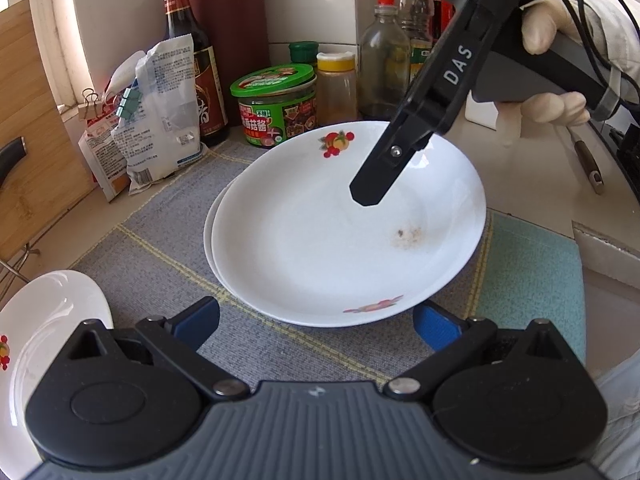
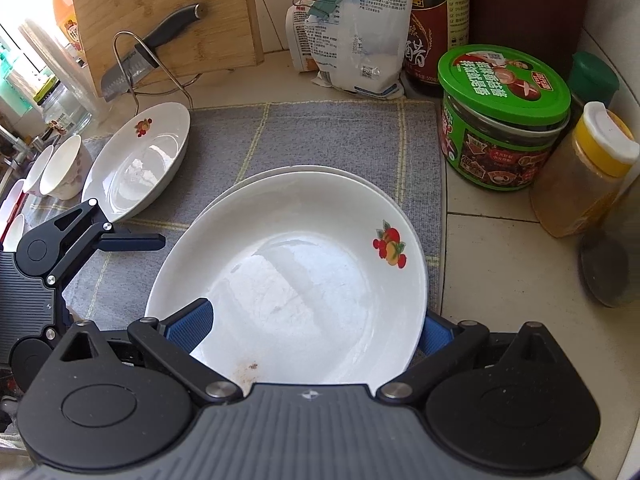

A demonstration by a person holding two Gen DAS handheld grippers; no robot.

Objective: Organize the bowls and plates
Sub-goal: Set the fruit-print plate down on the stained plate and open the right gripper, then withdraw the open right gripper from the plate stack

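Two white plates with fruit prints are stacked on a grey cloth (image 1: 160,240); the top plate (image 1: 320,232) (image 2: 304,264) sits shifted off the lower one (image 2: 256,178) and has a small brown stain. My right gripper (image 2: 312,332) is open and straddles the top plate's near rim, with one finger (image 1: 376,176) over the inside. My left gripper (image 1: 316,326) is open just short of the stack, with nothing between its pads. A third fruit-print plate (image 1: 48,320) (image 2: 136,164) lies apart on the cloth, with small white bowls (image 2: 64,168) beyond it.
A green-lidded jar (image 2: 500,120), yellow-capped jar (image 2: 588,172), sauce bottles (image 1: 192,56) and food bags (image 1: 160,120) crowd the wall side. A wooden board (image 2: 160,12) with a knife (image 2: 152,48) leans in a wire rack. A gloved hand (image 1: 560,104) holds the right gripper.
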